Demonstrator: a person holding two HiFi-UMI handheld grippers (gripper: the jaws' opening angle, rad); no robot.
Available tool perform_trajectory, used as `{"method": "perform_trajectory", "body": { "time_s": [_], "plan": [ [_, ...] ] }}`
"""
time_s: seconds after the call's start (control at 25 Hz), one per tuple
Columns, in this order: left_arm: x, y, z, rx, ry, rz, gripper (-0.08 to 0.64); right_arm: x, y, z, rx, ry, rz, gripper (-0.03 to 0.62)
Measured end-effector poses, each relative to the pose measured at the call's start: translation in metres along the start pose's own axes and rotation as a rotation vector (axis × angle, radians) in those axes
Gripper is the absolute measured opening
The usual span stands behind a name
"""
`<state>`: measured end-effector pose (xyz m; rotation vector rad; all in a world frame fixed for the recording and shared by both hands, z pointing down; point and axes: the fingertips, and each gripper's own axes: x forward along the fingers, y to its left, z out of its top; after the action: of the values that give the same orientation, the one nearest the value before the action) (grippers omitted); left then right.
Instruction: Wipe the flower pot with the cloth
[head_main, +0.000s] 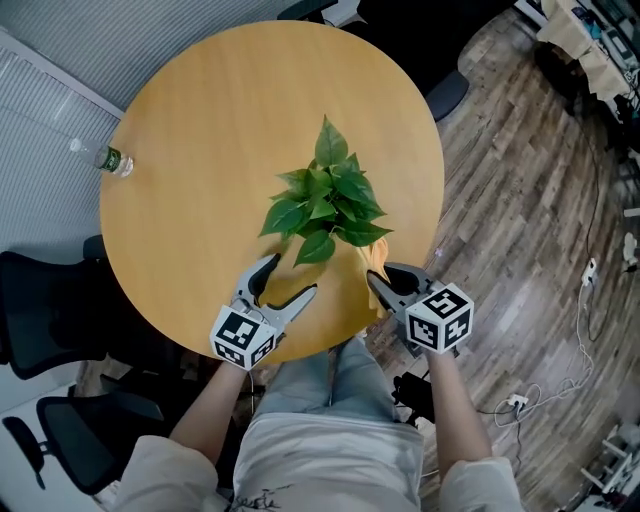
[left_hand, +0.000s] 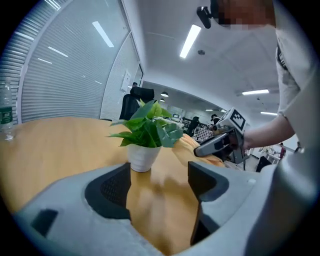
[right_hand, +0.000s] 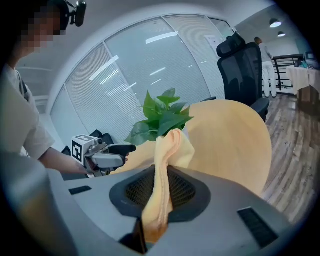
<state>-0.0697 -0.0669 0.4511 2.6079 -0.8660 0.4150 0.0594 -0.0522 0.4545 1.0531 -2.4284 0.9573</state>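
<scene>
Clamped shut at the right tool (right_hand: 159, 197) on a yellow cloth (right_hand: 169, 150), a loose fold of it standing up past the pads toward the leaves (right_hand: 162, 117). Spread wide at the left tool (left_hand: 160, 182), holding nothing, only bare surface (left_hand: 60, 145) showing between the jaws. Both aimed from the near edge at the white flower pot (left_hand: 142, 157), standing upright a little way ahead and apart from either tool. Hidden under the foliage in the head view, near the middle of the round surface and slightly toward the person's side. Well off at the far left rim, a plastic bottle (head_main: 105, 157), out of play.

Judged as the approach step: cloth in grip, pot not yet touched, no wiping begun. Next, most likely: close the left tool on the pot's wall to steady it, low enough to stay under the leaves. Then bring the cloth's free fold against the wall from the right and rub round it. Calls for a gentle hold, given the risk of such a small pot tipping or sliding on the smooth surface. Calls also for keeping the cloth's loose end clear of the foliage.
</scene>
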Motion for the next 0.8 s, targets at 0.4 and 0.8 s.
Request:
{"method": "perform_trajectory", "body": {
  "time_s": [0.4, 0.8],
  "plan": [
    [-0.038, -0.054, 0.055, 0.027, -0.047, 0.047, 0.149, -0.063, 0.036, 0.018, 0.02, -0.085, -0.009, 0.06],
    [-0.07, -0.084, 0.118, 0.033, -0.138, 0.133, 0.011, -0.098, 0.092, 0.061, -0.064, -0.213, -0.007, 0.06]
  ]
}}
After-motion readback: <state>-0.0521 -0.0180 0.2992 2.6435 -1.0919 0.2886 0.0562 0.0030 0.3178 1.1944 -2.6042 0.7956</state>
